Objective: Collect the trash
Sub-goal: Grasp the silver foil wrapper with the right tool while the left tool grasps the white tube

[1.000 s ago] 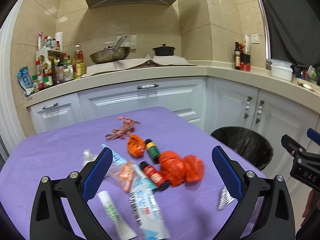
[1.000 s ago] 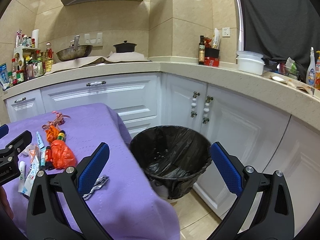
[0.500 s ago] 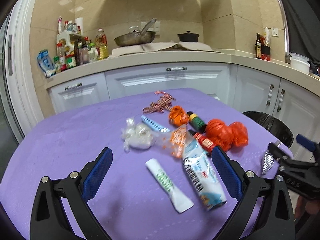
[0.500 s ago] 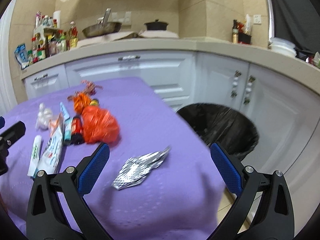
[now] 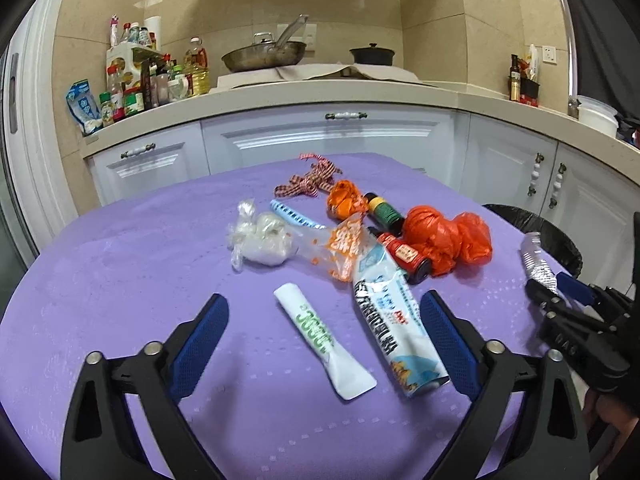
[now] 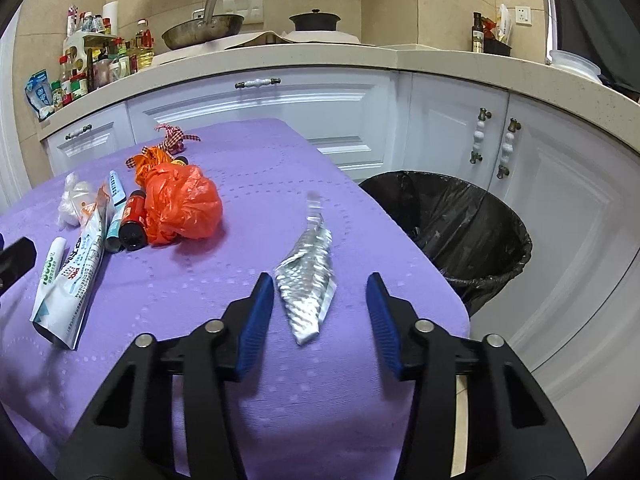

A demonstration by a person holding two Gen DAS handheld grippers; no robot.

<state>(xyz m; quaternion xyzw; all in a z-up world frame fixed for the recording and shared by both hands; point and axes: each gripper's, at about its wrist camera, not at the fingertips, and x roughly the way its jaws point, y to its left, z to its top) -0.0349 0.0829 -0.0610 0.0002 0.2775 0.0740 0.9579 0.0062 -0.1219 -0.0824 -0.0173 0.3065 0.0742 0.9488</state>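
Note:
Trash lies on a purple table (image 5: 120, 280). My left gripper (image 5: 324, 336) is open, its jaws on either side of a white tube (image 5: 324, 340), close above the cloth. A blue-white pouch (image 5: 392, 320), an orange bag (image 5: 444, 236), a red bottle (image 5: 404, 256) and a clear bag (image 5: 260, 236) lie beyond. My right gripper (image 6: 322, 300) is open around a crumpled foil wrapper (image 6: 310, 276) near the table's right edge. The black-lined bin (image 6: 460, 232) stands on the floor to the right.
White cabinets (image 5: 328, 136) and a counter with bottles (image 5: 132, 80), a pan (image 5: 264, 56) and a pot run behind the table. A checked ribbon (image 5: 312, 180) and a green-labelled bottle (image 5: 384, 212) lie at the far side of the pile.
Both grippers have swung left from the bin toward the table and come lower. The right gripper's jaws have narrowed around the foil wrapper. The left gripper has closed in over the white tube.

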